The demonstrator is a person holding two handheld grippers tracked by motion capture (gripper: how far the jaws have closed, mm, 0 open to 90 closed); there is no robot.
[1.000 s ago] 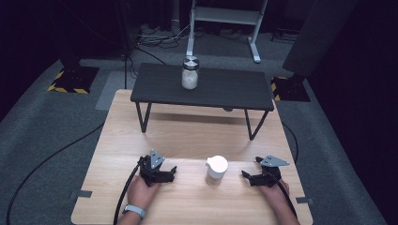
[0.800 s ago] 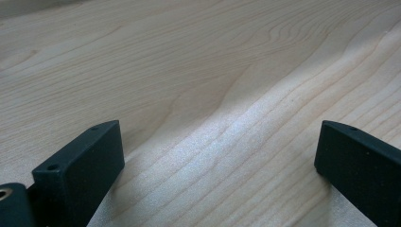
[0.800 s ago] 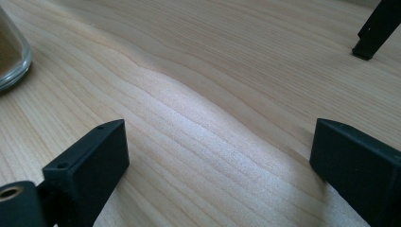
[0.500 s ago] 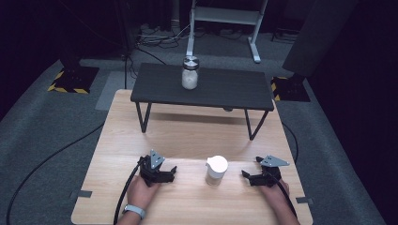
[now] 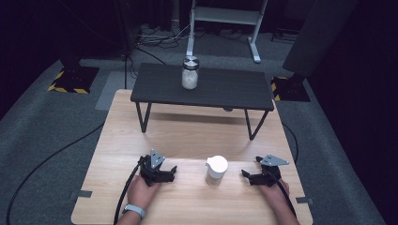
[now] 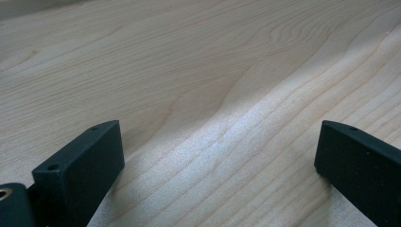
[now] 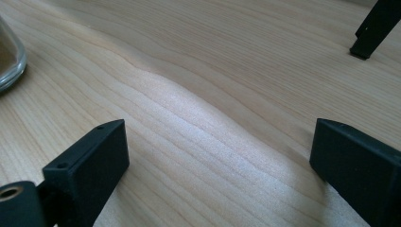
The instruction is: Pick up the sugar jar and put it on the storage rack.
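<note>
While both grippers rest on the wooden table (image 5: 187, 136) with jaws wide and empty, the white cup (image 5: 217, 169) stands between the left gripper (image 5: 170, 172) and right gripper (image 5: 248, 176). Work appears unstarted; next, one gripper must reach the cup.

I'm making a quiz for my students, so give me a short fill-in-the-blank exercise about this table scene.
1. The white cup stands on the wooden table between the two ____.
2. The jar with the metal lid stands on the small ____ table.
3. The jaws of the left tool stand ____, with only bare wood between them.
4. The right tool holds ____.

Missing words: tools; black; open; nothing
</note>
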